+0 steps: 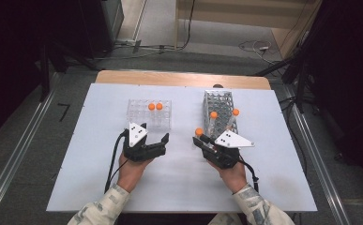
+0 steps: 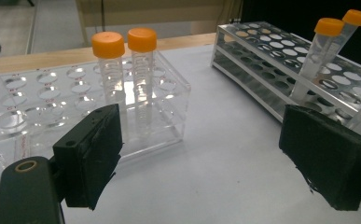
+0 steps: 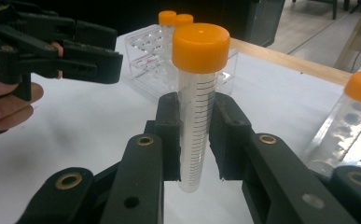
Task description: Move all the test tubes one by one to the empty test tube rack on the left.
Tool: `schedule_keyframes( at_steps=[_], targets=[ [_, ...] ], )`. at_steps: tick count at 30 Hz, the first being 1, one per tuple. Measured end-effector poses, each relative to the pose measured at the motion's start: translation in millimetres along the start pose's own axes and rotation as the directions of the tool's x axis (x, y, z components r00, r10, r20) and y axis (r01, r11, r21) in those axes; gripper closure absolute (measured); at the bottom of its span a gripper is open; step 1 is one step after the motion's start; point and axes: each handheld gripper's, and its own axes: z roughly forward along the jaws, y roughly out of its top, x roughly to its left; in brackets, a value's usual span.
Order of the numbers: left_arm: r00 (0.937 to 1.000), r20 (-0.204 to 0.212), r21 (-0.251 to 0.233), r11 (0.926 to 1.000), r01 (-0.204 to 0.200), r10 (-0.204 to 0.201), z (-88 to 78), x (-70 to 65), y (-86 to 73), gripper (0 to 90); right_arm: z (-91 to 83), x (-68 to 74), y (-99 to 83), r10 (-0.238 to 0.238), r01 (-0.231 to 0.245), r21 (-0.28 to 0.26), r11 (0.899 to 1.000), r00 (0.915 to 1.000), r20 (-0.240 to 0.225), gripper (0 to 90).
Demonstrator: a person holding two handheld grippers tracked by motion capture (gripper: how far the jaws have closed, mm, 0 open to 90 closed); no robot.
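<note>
While my right tool (image 3: 197,140) grips the orange-capped tube (image 3: 197,107) mid-body, between the metal rack (image 1: 219,108) and the clear rack (image 1: 149,114), I'd say it's headed for the clear one. Keep the tube upright, line its tip over a free hole beside the two seated tubes (image 2: 124,70), lower straight, release only once seated. My left tool (image 2: 201,158) hangs open near that rack, above the worktop (image 1: 179,183).
</note>
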Motion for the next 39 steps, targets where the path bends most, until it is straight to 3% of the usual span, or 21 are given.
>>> schedule_keyframes(
  at_steps=[15,19,25,29,34,39],
  targets=[
    [0.9952,0.094,-0.02,0.9995,-0.023,0.025,-8.6,-23.0,5.7,16.1,17.0,13.3,-10.1,-0.018,0.02,0.047,0.999,0.9991,-0.038,71.6],
    [0.9902,0.133,-0.02,0.999,-0.04,0.042,-8.7,-28.4,5.2,20.9,21.9,16.0,-12.7,-0.017,0.02,0.059,0.998,0.9985,-0.052,71.5],
    [0.9673,0.245,-0.008,0.9978,-0.066,0.066,-7.7,-37.2,2.9,36.9,28.6,21.2,-16.2,-0.027,0.033,0.081,0.996,0.9969,-0.074,71.6],
    [0.9564,0.28,0.0,0.9961,-0.088,0.084,-6.3,-41.3,1.1,47.8,30.6,26.0,-16.7,-0.03,0.038,0.085,0.996,0.9956,-0.089,71.5],
    [0.9525,0.289,-0.008,0.9952,-0.098,0.096,-7.4,-42.9,1.0,60.7,31.7,30.9,-16.6,-0.036,0.046,0.086,0.995,0.9936,-0.107,71.6],
    [0.9509,0.294,-0.004,0.9951,-0.099,0.096,-6.8,-43.4,0.2,65.4,32.2,34.7,-16.1,-0.041,0.052,0.085,0.995,0.9921,-0.118,71.5]
  ],
)
